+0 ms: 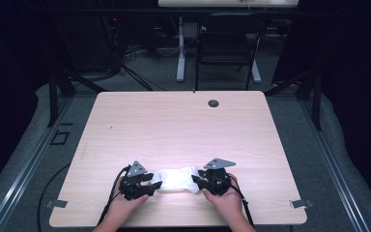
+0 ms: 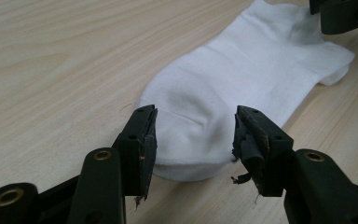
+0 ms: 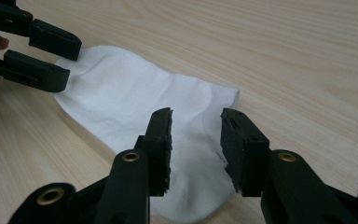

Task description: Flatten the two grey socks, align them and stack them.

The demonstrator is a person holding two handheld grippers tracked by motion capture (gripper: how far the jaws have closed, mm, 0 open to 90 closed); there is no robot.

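Note:
A white sock [image 1: 176, 179] lies flat on the light wood table [image 1: 174, 125] near its front edge, between the two hand-held grippers. My left gripper [image 1: 155, 186] is at the sock's left end; in the left gripper view its jaws [image 2: 195, 135] stand apart on either side of the rounded end of the sock [image 2: 242, 79], not pinching it. My right gripper [image 1: 195, 182] is at the other end; in the right gripper view its jaws [image 3: 196, 140] stand apart over the sock [image 3: 121, 98]. The left gripper [image 3: 65, 60] shows farther off, also apart.
A round cable hole [image 1: 213, 103] sits near the table's far edge. Beyond the table stand a black chair [image 1: 227, 43] and a desk leg [image 1: 181, 48], with cables on the floor. The person's hands rest at the table's front edge.

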